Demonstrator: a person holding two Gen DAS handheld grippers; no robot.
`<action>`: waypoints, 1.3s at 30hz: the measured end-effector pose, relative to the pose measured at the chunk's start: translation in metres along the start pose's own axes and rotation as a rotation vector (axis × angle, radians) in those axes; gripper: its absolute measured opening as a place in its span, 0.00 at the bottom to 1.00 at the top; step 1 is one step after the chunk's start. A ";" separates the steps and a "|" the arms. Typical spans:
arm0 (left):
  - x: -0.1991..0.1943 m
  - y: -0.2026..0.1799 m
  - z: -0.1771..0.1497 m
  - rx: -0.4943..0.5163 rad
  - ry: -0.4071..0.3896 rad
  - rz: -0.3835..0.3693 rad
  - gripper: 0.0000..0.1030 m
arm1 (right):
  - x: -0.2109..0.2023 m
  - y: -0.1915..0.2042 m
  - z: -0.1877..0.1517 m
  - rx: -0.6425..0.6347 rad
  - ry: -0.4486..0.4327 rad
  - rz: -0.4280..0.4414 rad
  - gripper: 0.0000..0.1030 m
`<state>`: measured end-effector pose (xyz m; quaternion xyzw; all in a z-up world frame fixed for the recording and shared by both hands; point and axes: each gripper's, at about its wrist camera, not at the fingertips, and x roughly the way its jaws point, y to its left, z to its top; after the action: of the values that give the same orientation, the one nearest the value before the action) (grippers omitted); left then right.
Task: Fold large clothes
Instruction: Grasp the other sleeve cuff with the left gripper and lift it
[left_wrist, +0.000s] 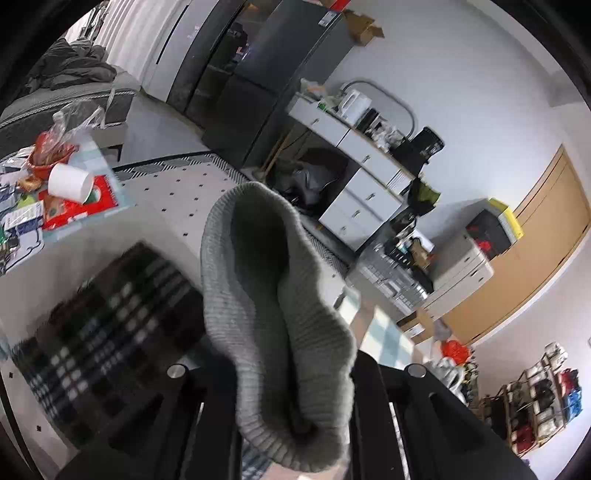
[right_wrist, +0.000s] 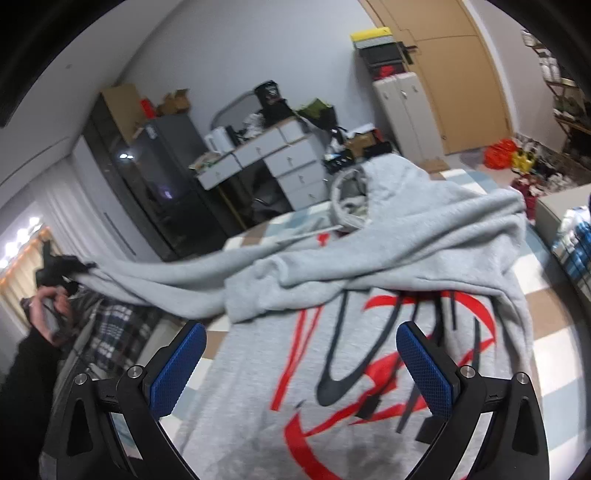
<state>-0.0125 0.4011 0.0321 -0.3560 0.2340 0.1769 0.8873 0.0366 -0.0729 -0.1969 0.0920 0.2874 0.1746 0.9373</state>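
The left gripper (left_wrist: 295, 424) is clamped nearly shut on the ribbed cuff (left_wrist: 273, 295) of a grey sleeve, which bulges up between its black arms and fills the middle of the left wrist view, its open end facing the camera. In the right wrist view the same gripper (right_wrist: 79, 271) shows small at the far left, held in a person's hand (right_wrist: 50, 314), with the sleeve (right_wrist: 159, 280) pulled out long and taut from the body of the garment towards it, lifted clear of the surface.

The right gripper (right_wrist: 301, 363) stands wide open, its blue pads (right_wrist: 177, 369) well apart, and holds nothing; it hovers over the chest of the hoodie (right_wrist: 369, 295) near the front edge of the bed.

The hoodie is light grey with a red and black print on its front. It lies face up on a bed with a pale checked cover (right_wrist: 550, 354), its hem towards the camera and its hood (right_wrist: 354, 199) towards the far edge. The other sleeve (right_wrist: 424, 243) is folded across the chest, lying in a crumpled band over the top of the print. The fabric is creased around the shoulders.

A dark plaid garment (left_wrist: 110, 325) lies beyond the left edge of the bed, below the stretched sleeve.
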 end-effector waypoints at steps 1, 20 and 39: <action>-0.002 -0.003 0.005 0.002 -0.010 -0.009 0.07 | 0.002 -0.002 0.000 0.004 0.009 -0.017 1.00; -0.049 -0.166 -0.015 0.338 -0.093 -0.290 0.02 | 0.011 -0.052 0.006 0.179 0.055 -0.189 1.00; 0.013 -0.337 -0.238 0.713 0.344 -0.550 0.02 | -0.026 -0.109 0.020 0.350 0.010 -0.324 1.00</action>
<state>0.0916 0.0024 0.0581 -0.1024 0.3207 -0.2171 0.9163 0.0579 -0.1847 -0.1975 0.2048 0.3287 -0.0303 0.9215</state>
